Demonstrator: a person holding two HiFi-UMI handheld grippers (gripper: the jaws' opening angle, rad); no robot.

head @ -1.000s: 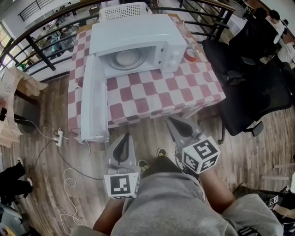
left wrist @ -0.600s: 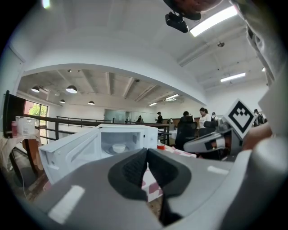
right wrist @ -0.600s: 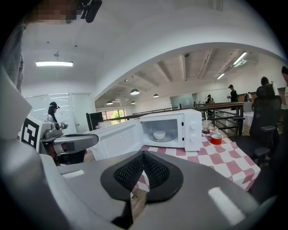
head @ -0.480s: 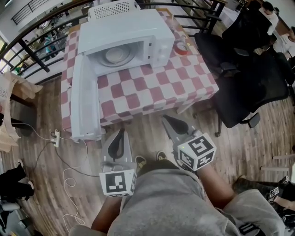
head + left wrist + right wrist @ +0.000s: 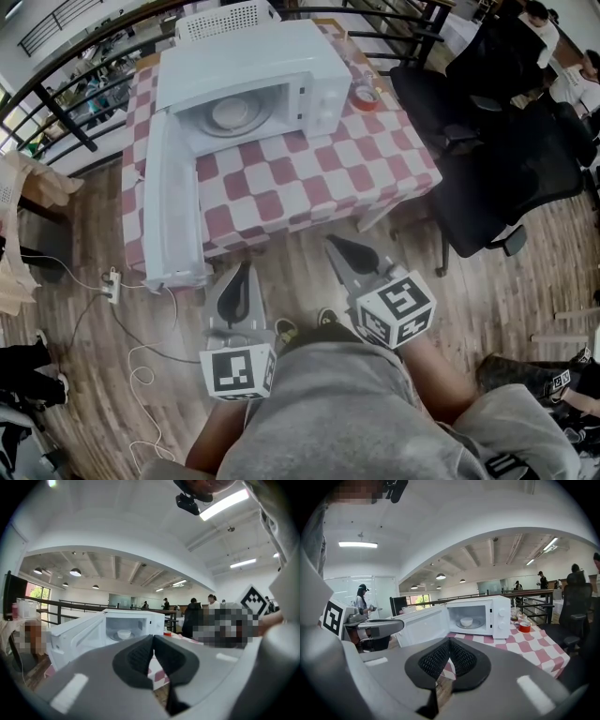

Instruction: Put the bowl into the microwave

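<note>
The white microwave [image 5: 253, 70] stands on the red-and-white checked table [image 5: 309, 183], its door [image 5: 173, 206] swung wide open toward me on the left. A small white bowl [image 5: 230, 112] sits on the turntable inside; it also shows in the left gripper view as the bowl [image 5: 123, 633] and in the right gripper view as the bowl [image 5: 466, 621]. Both grippers hang over the wooden floor in front of the table, apart from everything. The left gripper [image 5: 247, 267] is shut and empty. The right gripper [image 5: 334, 244] has its pads together, nothing between them.
A red tape roll [image 5: 366, 97] lies right of the microwave, with a drink cup [image 5: 515, 614] behind it. Black office chairs [image 5: 506, 169] crowd the table's right side. A white basket [image 5: 225, 19] sits behind the microwave. A power strip [image 5: 112, 278] and cable lie on the floor at left.
The head view has shifted a little, so the table sits slightly higher and further left in the picture. Both grippers keep their places and stay shut.
</note>
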